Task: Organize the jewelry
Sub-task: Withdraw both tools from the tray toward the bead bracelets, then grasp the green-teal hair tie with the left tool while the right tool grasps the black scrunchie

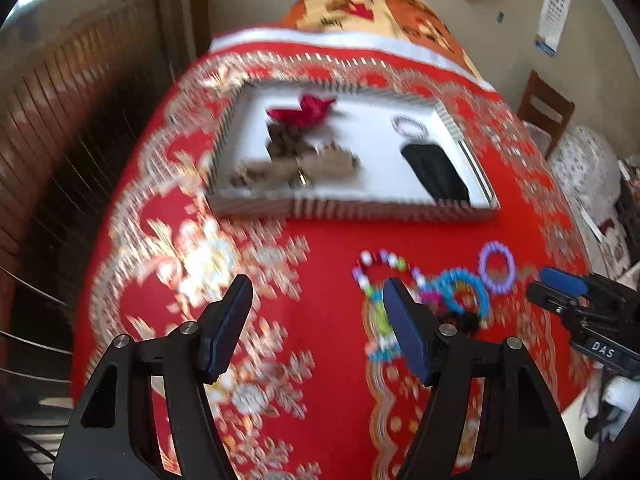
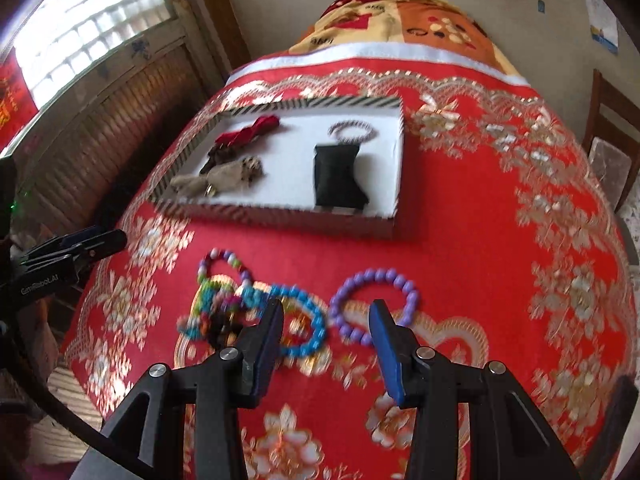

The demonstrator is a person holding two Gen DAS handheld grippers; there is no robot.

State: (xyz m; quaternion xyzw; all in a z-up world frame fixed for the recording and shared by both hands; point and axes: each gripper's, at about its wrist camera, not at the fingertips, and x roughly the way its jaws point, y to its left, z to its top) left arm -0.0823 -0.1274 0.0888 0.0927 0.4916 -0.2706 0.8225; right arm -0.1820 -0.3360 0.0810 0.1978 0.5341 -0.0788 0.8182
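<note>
1. Loose bead bracelets, purple plastic bead bracelet [image 2: 374, 306], blue bead bracelet [image 2: 302, 320] and a multicoloured tangle [image 2: 218, 292], lie near the bench's front edge.
2. One pale bead bracelet [image 2: 353, 130] already sits in the white striped-rim tray [image 2: 276, 216]; most remain.
3. Right tool [image 2: 326, 330] and left tool [image 1: 316, 300] hang wide open, empty.

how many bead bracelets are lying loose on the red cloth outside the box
At least 3: a purple bracelet alone on the right, a blue bracelet beside it, a multicolored bracelet farther left. The tangled pile may hide more.
</note>
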